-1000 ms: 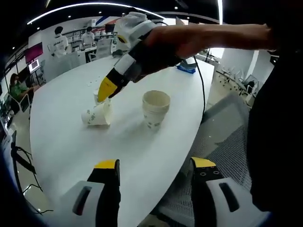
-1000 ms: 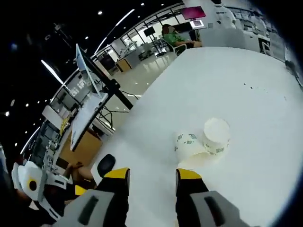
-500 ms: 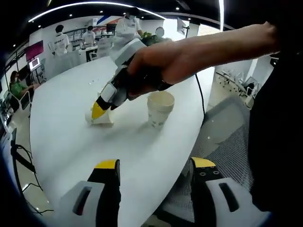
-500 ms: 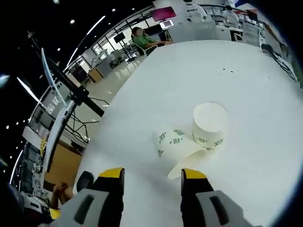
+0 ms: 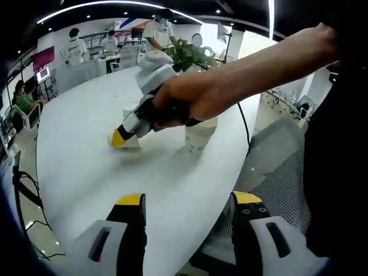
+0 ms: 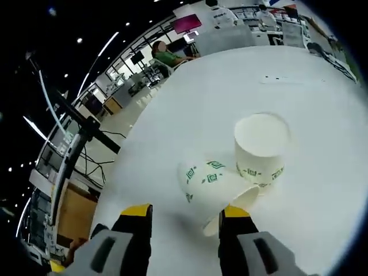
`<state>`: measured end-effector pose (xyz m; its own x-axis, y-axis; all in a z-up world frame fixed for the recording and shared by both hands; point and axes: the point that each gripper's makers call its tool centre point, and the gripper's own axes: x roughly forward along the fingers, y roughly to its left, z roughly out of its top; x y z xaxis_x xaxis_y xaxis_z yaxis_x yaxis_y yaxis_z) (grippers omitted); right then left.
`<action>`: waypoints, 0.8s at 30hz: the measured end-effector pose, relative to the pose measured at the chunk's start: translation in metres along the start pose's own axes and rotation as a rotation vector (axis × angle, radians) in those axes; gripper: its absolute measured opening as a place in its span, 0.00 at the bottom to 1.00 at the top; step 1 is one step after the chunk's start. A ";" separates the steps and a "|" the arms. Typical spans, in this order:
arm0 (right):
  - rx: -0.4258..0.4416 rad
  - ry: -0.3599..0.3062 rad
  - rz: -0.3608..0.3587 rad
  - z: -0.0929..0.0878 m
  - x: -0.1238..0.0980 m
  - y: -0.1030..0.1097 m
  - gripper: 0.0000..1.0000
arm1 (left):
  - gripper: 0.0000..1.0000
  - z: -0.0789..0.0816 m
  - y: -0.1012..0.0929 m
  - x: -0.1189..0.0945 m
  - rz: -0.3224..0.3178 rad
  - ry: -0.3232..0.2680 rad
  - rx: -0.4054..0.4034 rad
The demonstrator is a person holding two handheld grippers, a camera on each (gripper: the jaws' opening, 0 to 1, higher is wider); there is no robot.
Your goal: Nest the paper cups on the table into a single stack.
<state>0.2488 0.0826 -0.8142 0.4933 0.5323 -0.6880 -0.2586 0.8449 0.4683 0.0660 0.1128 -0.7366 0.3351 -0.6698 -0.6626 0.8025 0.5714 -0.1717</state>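
Observation:
Two white paper cups with green marks are on the white table [image 6: 190,103]. One cup lies on its side [image 6: 211,183], its mouth toward my right gripper's right jaw. An upright cup [image 6: 261,146] touches it just behind. My right gripper [image 6: 186,211] is open, its yellow tips right at the lying cup, which is not between them. In the left gripper view a hand holds that right gripper [image 5: 119,138] low beside the lying cup [image 5: 132,142]. A third upright cup [image 5: 200,135] stands half hidden behind the hand. My left gripper [image 5: 188,201] is open and empty, well short of the cups.
The table's near edge [image 5: 218,201] curves below the left jaws, with grey floor mats to the right. A black cable [image 5: 246,109] runs off the table's right side. A green plant [image 5: 187,54] and several people stand at the far end. Chairs line the far left.
The right gripper has come down and closer to the lying cup, which now looms larger at its tips. In the left gripper view the hand now hides part of the upright cup.

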 end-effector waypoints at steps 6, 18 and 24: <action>0.011 -0.027 0.026 0.004 0.013 0.000 0.45 | 0.58 0.005 -0.004 0.005 -0.010 -0.009 -0.002; 0.090 -0.141 0.036 0.009 0.024 -0.007 0.23 | 0.57 0.007 -0.016 0.005 -0.026 -0.009 -0.011; 0.067 -0.151 0.025 0.011 0.029 -0.010 0.03 | 0.57 0.007 -0.013 0.001 -0.017 -0.010 -0.025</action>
<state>0.2752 0.0893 -0.8324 0.6076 0.5348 -0.5872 -0.2191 0.8235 0.5233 0.0589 0.1013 -0.7299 0.3268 -0.6839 -0.6524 0.7953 0.5719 -0.2012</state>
